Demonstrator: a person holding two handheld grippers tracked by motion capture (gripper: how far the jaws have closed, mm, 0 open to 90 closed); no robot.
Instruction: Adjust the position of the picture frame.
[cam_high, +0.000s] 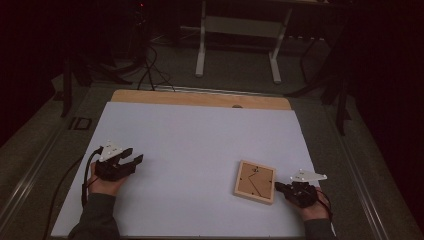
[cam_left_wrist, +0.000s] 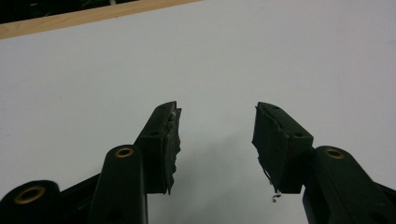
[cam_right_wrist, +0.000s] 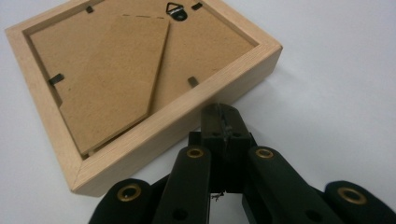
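A small wooden picture frame (cam_high: 255, 181) lies face down on the white table sheet (cam_high: 200, 140), its brown backing board, easel flap and hanger up. In the right gripper view the picture frame (cam_right_wrist: 140, 79) is close ahead, and the tip of my right gripper (cam_right_wrist: 221, 112) sits against its near side rail with jaws pressed together and nothing between them. From above, the right gripper (cam_high: 278, 186) is at the frame's right edge. My left gripper (cam_high: 133, 156) rests far to the left on the sheet, and in its own view the left gripper (cam_left_wrist: 217, 109) stands open over bare sheet.
A wooden strip (cam_high: 200, 98) of the tabletop runs along the far edge of the sheet. Behind it stand white table legs (cam_high: 201, 55) and dark stands with cables on the floor. A black cable (cam_high: 87, 172) trails from the left gripper.
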